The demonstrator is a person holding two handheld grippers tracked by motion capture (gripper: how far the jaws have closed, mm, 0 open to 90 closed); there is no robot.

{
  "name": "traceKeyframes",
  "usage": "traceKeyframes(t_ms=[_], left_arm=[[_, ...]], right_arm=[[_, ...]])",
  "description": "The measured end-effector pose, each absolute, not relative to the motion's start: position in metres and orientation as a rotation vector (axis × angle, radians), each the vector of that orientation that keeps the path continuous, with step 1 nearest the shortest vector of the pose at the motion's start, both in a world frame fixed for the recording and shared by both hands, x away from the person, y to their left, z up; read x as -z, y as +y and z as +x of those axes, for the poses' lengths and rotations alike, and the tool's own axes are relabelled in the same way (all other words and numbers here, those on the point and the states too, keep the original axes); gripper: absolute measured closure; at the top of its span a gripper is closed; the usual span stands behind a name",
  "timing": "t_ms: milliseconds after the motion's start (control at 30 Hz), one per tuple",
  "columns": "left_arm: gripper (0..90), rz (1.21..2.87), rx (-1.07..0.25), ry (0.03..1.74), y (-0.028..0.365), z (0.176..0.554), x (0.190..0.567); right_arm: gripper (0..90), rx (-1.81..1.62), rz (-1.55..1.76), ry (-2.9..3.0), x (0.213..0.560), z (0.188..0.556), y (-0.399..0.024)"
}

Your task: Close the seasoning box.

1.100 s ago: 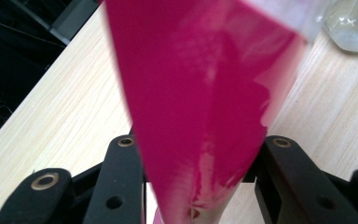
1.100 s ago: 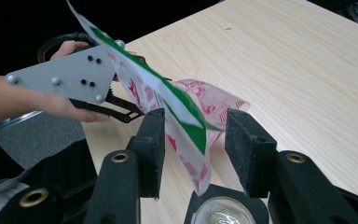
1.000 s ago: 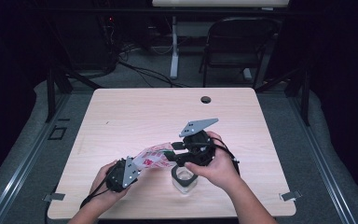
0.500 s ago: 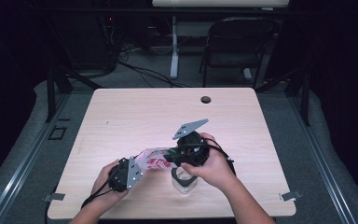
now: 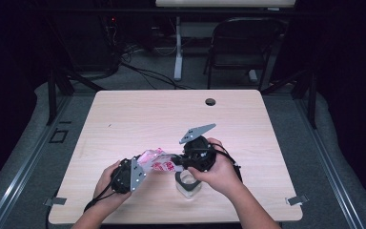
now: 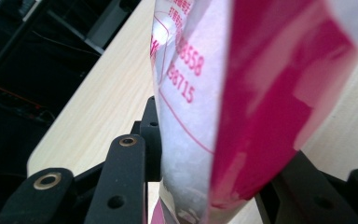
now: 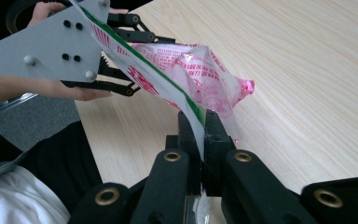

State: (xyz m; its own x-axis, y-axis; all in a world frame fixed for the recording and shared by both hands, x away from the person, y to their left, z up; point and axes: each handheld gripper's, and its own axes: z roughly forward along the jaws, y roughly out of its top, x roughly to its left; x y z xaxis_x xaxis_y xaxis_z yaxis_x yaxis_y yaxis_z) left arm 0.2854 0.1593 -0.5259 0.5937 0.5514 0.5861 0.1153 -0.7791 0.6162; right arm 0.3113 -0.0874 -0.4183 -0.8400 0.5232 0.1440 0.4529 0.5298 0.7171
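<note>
- The pink bag, held by both tongs, hangs near the desk's 6 o'clock edge; 12 o'clock lies open.
- Right tongs have just closed on its edge; left tongs clamp its body.
- A small clear container sits below; contents unclear.

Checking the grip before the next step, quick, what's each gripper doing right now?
Left gripper: closed on the pink and white bag.
Right gripper: jaws have just been closing, now shut on the bag's edge.

The right gripper had just closed its jaws on the pink-printed bag's edge; the left gripper gripped its far end above the table.
</note>
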Motion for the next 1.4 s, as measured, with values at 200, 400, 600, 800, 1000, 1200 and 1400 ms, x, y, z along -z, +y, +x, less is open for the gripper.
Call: traceKeyframes(t_ms=[200,400,600,800,1000,1200,1400], left_arm=[[65.8,2.287,-1.130,0.526,0.158,0.285,0.525],[65.8,2.285,-1.155,0.511,0.154,0.285,0.525],[65.9,2.283,-1.186,0.483,0.150,0.286,0.525],[66.0,2.292,-1.211,0.468,0.147,0.287,0.527],[66.1,2.269,-1.262,0.448,0.145,0.289,0.529],[66.1,2.255,-1.306,0.422,0.142,0.291,0.531],[66.1,2.247,-1.334,0.405,0.140,0.292,0.533]], right_arm=[[89.6,-1.221,0.861,2.662,0.423,0.308,-0.092],[89.6,-1.226,0.865,2.656,0.426,0.307,-0.096],[89.6,-1.242,0.871,2.636,0.428,0.306,-0.102],[89.6,-1.234,0.870,2.616,0.431,0.303,-0.104],[89.6,-1.249,0.879,2.590,0.433,0.303,-0.106],[89.6,-1.248,0.909,2.599,0.435,0.305,-0.108],[89.6,-1.229,0.938,2.613,0.436,0.306,-0.109]])
